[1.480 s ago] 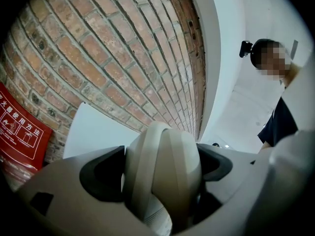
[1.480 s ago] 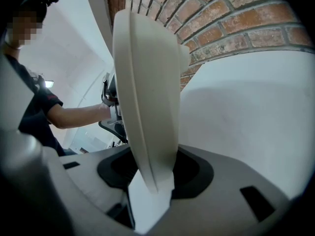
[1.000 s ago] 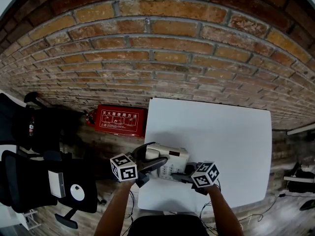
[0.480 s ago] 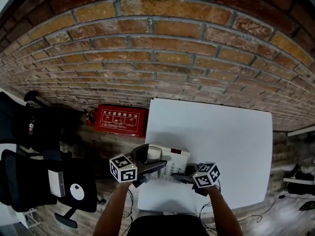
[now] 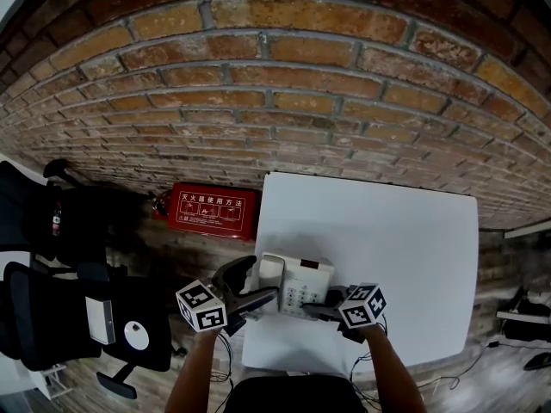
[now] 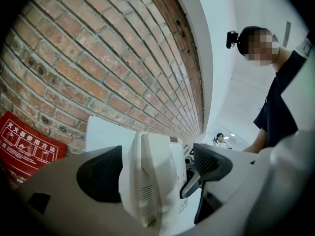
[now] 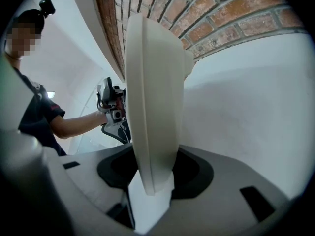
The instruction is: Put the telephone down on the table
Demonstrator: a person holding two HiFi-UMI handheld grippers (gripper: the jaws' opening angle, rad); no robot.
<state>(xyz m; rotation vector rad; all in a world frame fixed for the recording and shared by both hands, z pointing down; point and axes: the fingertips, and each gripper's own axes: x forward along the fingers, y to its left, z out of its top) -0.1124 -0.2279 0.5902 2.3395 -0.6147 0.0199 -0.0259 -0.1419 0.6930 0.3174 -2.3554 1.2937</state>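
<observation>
A white desk telephone (image 5: pixel 299 282), with its handset on the left side, lies near the front left corner of the white table (image 5: pixel 396 231). My left gripper (image 5: pixel 261 279) is at the phone's left edge. In the left gripper view the telephone (image 6: pixel 152 176) stands between the black pads (image 6: pixel 101 181), and a gap shows at the right pad, so the left gripper (image 6: pixel 157 173) is open. My right gripper (image 5: pixel 324 305) is at the phone's front right. Seen from it, the telephone (image 7: pixel 152 92) rises edge-on out of the right gripper (image 7: pixel 155 173), which is shut on it.
A brick wall (image 5: pixel 284 93) runs behind the table. A red fire-equipment box (image 5: pixel 211 212) sits on the floor to the left. Black office chairs (image 5: pixel 77 317) stand further left. Cables (image 5: pixel 456 364) trail on the wood floor. A person (image 6: pixel 275 107) shows in both gripper views.
My left gripper has drawn back to the left and towards me, off the phone's left side. The telephone has shifted slightly to the right. The right gripper has hardly moved.
</observation>
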